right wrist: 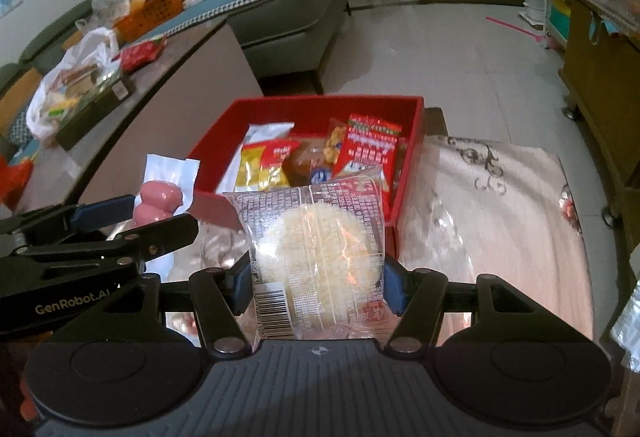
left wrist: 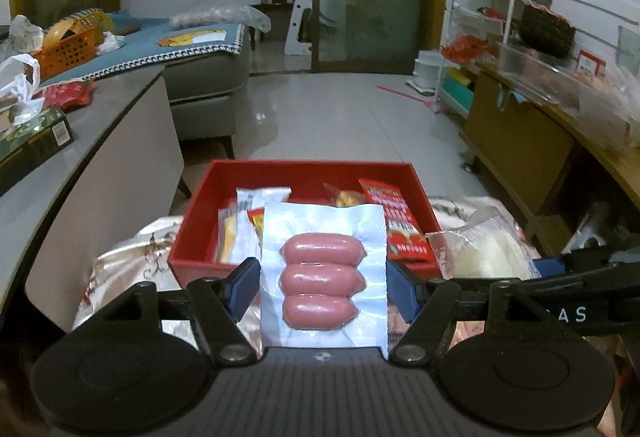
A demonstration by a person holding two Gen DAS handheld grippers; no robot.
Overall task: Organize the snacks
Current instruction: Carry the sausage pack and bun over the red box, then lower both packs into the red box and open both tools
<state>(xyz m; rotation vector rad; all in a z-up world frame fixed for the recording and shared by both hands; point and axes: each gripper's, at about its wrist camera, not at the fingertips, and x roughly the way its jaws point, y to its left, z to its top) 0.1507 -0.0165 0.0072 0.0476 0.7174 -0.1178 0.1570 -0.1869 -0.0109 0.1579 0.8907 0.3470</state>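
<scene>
Both grippers [left wrist: 323, 287] [right wrist: 318, 287] laden, sausage pack [left wrist: 323, 279] and seemingly rice-cake packet [right wrist: 316, 261], near red box [left wrist: 308, 173].

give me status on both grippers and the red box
Left gripper shut on vacuum-sealed pink sausage pack. Right gripper shut on clear round rice cracker packet. Red rectangular box ahead, part-filled, approach unobstructed.

The sausage pack [left wrist: 323, 279] hides the middle of the red box [left wrist: 192, 233], and the rice cake packet's [right wrist: 318, 261] small print is too blurred to read.
</scene>
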